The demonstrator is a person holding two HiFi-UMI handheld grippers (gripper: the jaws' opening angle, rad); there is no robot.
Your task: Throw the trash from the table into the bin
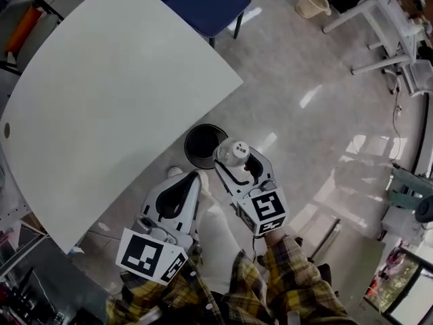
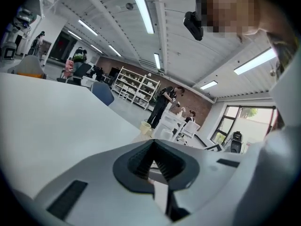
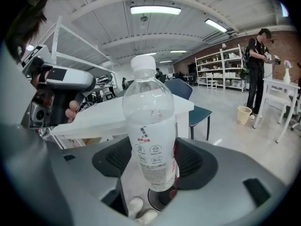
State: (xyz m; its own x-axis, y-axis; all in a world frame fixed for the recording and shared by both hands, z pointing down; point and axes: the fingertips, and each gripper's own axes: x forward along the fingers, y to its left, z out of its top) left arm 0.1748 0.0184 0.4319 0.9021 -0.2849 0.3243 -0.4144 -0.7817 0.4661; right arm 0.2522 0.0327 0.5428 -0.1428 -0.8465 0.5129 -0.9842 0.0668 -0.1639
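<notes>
Between the jaws of your right gripper (image 3: pixel 151 160) the bottle (image 3: pixel 149 121) stands clamped upright above the bin (image 1: pixel 203 147); your left gripper (image 2: pixel 153 160) is closed, empty.

Lit brightly and evenly from long ceiling strip lights (image 2: pixel 143 12) in both gripper views, with daylight through a window (image 2: pixel 244 121) at the left gripper view's lower right and white glare streaks on the glossy floor (image 1: pixel 311 97) at the head view's right. Dimmer and greyer from the head, the pale table (image 1: pixel 101 100) flat and nearly shadowless. Strongly bowed and vignetted to black round the edges of both gripper views, yet sharp on the bottle (image 3: pixel 150 126) at centre.
</notes>
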